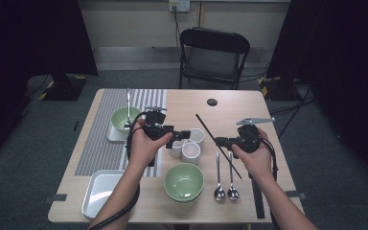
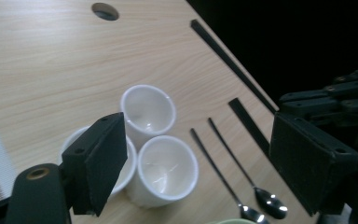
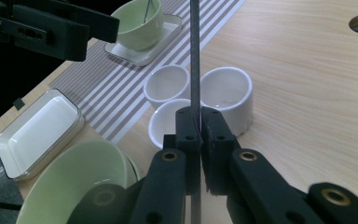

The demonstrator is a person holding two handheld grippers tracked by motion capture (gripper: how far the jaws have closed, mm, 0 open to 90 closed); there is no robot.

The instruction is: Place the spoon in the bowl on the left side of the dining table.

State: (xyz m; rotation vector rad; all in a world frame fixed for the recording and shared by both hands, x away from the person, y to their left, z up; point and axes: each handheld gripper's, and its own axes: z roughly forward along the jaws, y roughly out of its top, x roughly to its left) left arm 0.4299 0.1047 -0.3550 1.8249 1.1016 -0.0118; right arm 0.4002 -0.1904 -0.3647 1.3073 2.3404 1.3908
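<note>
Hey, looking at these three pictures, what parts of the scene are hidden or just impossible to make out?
- High view: the third small white ceramic cup is half hidden by the left claw.
- Right claw view: the thin black stick's far end is cut off by the top edge; the right claw is shut on it.
- Left claw view: the pale green bowl is cut off by the bottom edge.

black folding chair [image 1: 214, 56] – grey carpet floor [image 1: 38, 158] – dark curtains [image 1: 24, 43]
</note>
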